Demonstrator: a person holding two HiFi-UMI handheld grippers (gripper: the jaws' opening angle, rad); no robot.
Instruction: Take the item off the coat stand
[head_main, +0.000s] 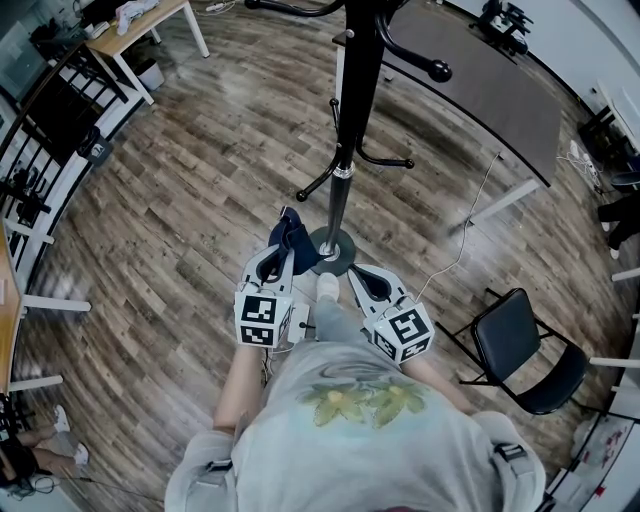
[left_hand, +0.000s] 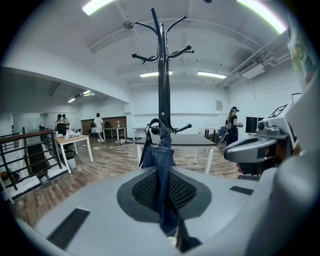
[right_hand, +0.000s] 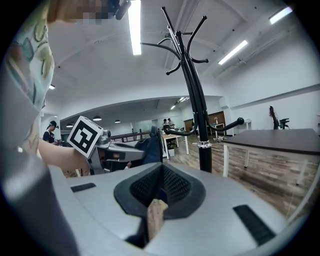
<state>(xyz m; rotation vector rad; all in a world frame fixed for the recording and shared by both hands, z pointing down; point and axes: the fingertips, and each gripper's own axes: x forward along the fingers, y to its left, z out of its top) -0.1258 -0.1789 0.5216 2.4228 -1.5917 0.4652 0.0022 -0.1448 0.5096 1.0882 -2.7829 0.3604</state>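
Beside the coat stand (head_main: 345, 150), left gripper (head_main: 282, 260) jaws clamp blue denim cloth (left_hand: 161, 165).

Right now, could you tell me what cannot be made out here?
Head view: top of the coat stand cut off by the upper edge.
Left gripper view: lower end of the denim item hidden inside the shut left gripper.
Right gripper view: denim item partly behind that gripper.

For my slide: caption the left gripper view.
Left gripper clamps blue denim cloth before black coat stand.
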